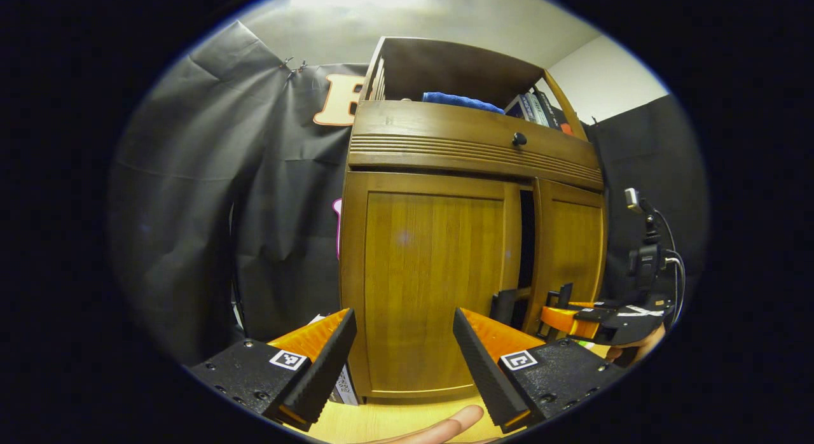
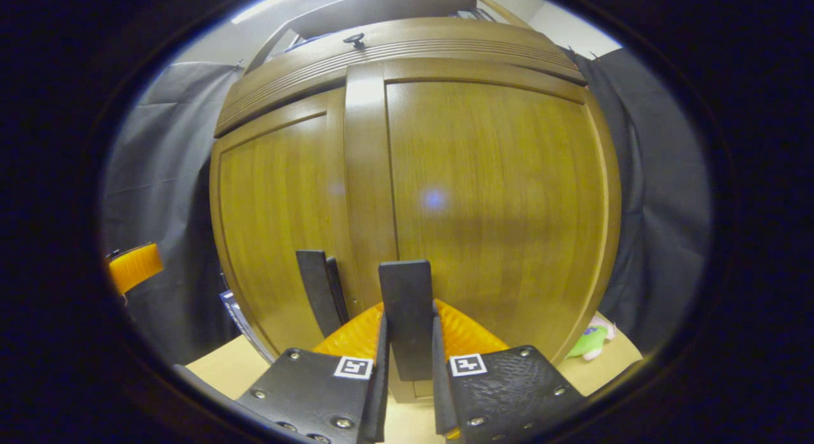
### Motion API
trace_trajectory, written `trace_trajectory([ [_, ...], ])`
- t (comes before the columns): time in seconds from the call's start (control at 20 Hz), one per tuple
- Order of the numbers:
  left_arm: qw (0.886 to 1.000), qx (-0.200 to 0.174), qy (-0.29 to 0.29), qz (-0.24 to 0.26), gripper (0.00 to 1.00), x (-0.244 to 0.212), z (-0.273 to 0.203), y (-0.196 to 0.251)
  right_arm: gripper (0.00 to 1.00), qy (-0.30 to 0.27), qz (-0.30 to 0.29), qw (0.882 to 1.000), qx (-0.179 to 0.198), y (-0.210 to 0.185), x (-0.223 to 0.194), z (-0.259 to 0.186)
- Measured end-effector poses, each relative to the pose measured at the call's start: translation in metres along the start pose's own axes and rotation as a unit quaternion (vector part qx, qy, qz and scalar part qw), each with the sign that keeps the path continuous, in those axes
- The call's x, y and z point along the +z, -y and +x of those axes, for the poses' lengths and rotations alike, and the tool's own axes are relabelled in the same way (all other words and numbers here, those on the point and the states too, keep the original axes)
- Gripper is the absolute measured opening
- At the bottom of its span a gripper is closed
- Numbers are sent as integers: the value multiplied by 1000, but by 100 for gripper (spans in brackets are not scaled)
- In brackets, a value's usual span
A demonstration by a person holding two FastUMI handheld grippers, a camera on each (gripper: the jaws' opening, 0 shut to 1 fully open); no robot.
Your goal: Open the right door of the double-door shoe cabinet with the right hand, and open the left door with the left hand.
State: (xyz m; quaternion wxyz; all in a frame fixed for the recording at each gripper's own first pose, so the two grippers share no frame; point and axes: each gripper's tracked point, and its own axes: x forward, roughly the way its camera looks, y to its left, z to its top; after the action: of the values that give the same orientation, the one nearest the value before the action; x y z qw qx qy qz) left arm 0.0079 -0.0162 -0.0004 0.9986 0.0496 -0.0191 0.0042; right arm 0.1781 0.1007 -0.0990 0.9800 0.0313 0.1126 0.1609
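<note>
surface: light wooden tabletop (image 1: 381, 422), bare strip also in right gripper view (image 2: 222, 367)
on it: double-door shoe cabinet (image 1: 439, 291), standing upright
beside cabinet's left foot: printed book or box (image 1: 344, 387), leaning, touching it
beside cabinet's right corner: green plush toy (image 2: 590, 342), lying on the table

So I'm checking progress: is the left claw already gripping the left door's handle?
No, the left claw hangs open before the left door, touching nothing.

Cabinet interior (image 1: 527, 240) dark behind the door gap; green toy (image 2: 588, 342) half hidden by cabinet corner.
</note>
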Motion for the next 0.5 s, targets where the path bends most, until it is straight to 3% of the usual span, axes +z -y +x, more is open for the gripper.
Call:
trace_trajectory([
  [0.15, 1000, 2, -1, 0, 91, -1, 0, 1, 26, -1, 4, 1000, 11, 3, -1, -14],
  [0.2, 1000, 3, 0, 0, 91, -1, 1, 0, 30, -1, 0, 1000, 12, 4, -4, -21],
  [0.4, 1000, 4, -7, 3, 91, -5, 4, 2, 30, -4, 3, 1000, 19, 9, -8, -39],
  [0.45, 1000, 4, -11, 2, 91, -8, 4, 3, 26, -3, 9, 1000, 20, 11, -7, -44],
  [0.5, 1000, 3, -13, 3, 91, -9, 5, 3, 30, -1, 10, 1000, 20, 12, -8, -48],
])
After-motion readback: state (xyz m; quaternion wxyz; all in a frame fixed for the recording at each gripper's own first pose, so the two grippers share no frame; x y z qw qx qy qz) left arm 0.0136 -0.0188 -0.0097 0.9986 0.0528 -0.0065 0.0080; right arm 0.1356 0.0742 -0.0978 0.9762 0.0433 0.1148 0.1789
